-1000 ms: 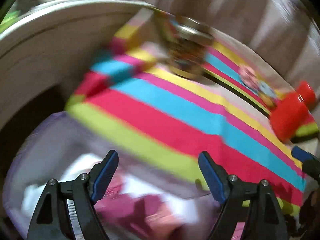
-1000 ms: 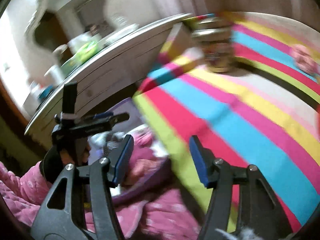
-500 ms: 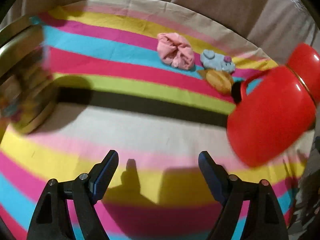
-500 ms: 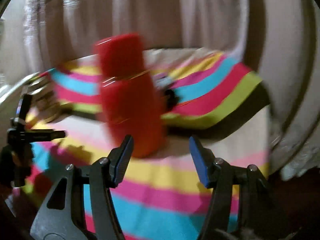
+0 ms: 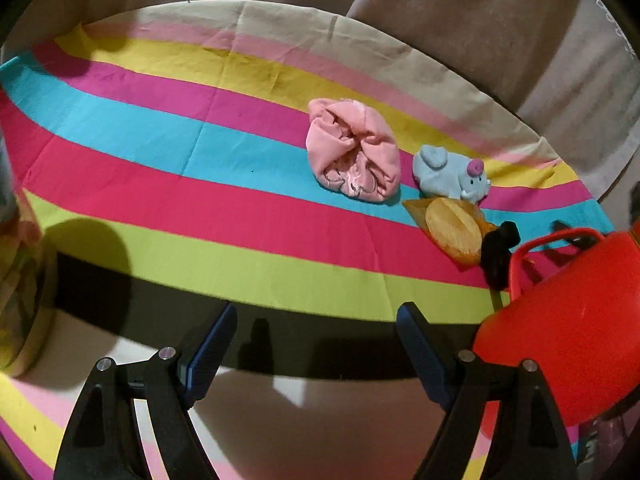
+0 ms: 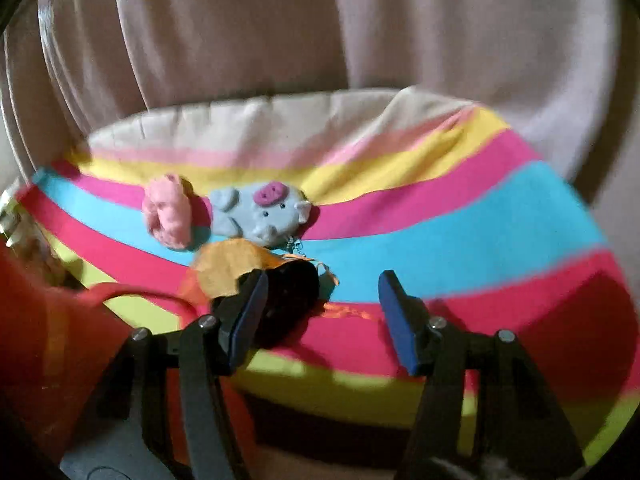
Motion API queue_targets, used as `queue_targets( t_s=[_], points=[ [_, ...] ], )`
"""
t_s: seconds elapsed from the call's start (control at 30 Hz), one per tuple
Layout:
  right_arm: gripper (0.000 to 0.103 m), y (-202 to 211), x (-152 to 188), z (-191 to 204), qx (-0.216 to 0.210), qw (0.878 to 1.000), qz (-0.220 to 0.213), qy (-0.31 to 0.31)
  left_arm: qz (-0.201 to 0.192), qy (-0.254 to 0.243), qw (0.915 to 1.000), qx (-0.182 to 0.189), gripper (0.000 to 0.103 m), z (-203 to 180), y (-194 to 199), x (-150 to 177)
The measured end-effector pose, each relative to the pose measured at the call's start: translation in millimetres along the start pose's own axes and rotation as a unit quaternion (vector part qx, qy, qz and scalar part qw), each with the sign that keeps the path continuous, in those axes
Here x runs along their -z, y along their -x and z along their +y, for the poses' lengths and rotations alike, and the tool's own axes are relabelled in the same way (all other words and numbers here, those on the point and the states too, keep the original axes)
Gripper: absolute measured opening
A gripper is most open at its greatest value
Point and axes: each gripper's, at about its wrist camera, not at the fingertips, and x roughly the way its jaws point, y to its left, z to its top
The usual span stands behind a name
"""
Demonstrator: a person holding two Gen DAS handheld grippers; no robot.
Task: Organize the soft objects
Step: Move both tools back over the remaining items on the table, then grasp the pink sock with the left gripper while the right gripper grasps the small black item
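Striped cloth [image 5: 168, 168] across whole frame, open room at left. Red jug [image 5: 568, 320] crowding lower right. Pink bundle [image 5: 354, 156], blue plush [image 5: 452, 174], orange piece [image 5: 452, 230], black item [image 5: 498, 248] clustered right of centre: light, squashy, best pinched mid-body. Left claw [image 5: 316, 344] and right claw [image 6: 320, 312] gaped wide, empty.

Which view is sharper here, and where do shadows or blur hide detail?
Left wrist view: sharp; the pink cloth bundle and blue plush toy read clearly, gripper shadows darken the near striped cloth. Right wrist view: motion-blurred, red jug smeared at left.
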Motion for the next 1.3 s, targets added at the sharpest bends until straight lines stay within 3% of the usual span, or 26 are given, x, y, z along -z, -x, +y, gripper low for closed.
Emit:
queue_targets(
  t_s=[0.17, 0.3, 0.33, 0.37, 0.4, 0.5, 0.6, 0.73, 0.77, 0.93, 1.0, 1.03, 1.1, 1.13, 1.17, 1.3],
  points=[
    [0.062, -54.2, 7.8, 3.0, -0.067, 0.995, 0.072, 0.008, 0.014, -0.009, 0.9995, 0.025, 0.083, -8.4, -19.8, -15.7],
    [0.062, -82.9, 16.5, -1.9, -0.102, 0.990, 0.101, -0.015, 0.026, -0.007, 0.9973, 0.068, 0.083, -22.4, -42.5, -35.2],
    [0.050, -81.6, 18.8, -1.1, -0.091, 0.991, 0.093, -0.010, 0.028, -0.002, 0.9968, 0.075, 0.083, -24.5, -46.1, -39.2],
    [0.007, -75.1, 18.9, -1.4, -0.076, 0.994, 0.081, -0.003, 0.028, 0.005, 0.9963, 0.081, 0.083, -26.7, -50.9, -45.2],
    [0.001, -64.4, 18.5, -2.8, -0.061, 0.996, 0.061, -0.004, 0.025, 0.011, 0.9962, 0.083, 0.083, -28.3, -54.3, -50.0],
    [0.002, -20.7, 15.6, -12.4, -0.043, 0.999, -0.017, -0.023, 0.006, 0.025, 0.9969, 0.075, 0.083, -30.3, -66.7, -67.1],
    [0.002, 5.6, 15.1, -19.7, -0.011, 0.998, -0.050, -0.028, -0.005, 0.049, 0.9964, 0.069, 0.083, -28.6, -81.4, -81.8],
    [0.002, 17.2, 13.2, -28.8, 0.005, 0.997, -0.065, -0.038, -0.023, 0.054, 0.9971, 0.048, 0.084, -39.4, -98.6, -105.2],
    [0.002, 19.0, 16.9, -28.5, 0.011, 0.997, -0.067, -0.038, -0.024, 0.050, 0.9980, 0.031, 0.087, -44.5, -106.7, -112.5],
    [0.002, 17.3, 23.8, -34.1, -0.003, 0.997, -0.054, -0.056, 0.008, 0.038, 0.9979, -0.052, 0.087, -52.3, -150.4, -126.0],
    [0.008, 6.1, 25.7, -33.4, -0.031, 0.997, -0.035, -0.067, 0.004, 0.019, 0.9979, -0.061, 0.058, -54.8, -153.5, -122.8],
    [0.011, 1.9, 25.8, -33.0, -0.043, 0.996, -0.024, -0.071, 0.001, 0.008, 0.9980, -0.063, 0.026, -55.6, -151.0, -119.6],
    [0.031, -2.7, 25.3, -31.0, -0.048, 0.997, -0.013, -0.066, 0.000, 0.012, 0.9999, -0.010, 0.024, -51.5, -138.5, -112.4],
    [0.055, -6.7, 24.2, -29.9, -0.055, 0.996, -0.009, -0.063, -0.009, 0.015, 0.9999, 0.001, 0.023, -49.8, -126.2, -107.3],
    [0.069, -9.7, 23.3, -29.4, -0.064, 0.996, -0.009, -0.063, -0.025, 0.008, 0.9997, -0.001, 0.023, -50.4, -110.7, -100.9],
    [0.072, -38.7, 18.4, -22.0, -0.143, 0.988, 0.017, -0.062, -0.061, 0.000, 0.9979, 0.020, 0.023, -46.8, -53.9, -68.8]
  ],
)
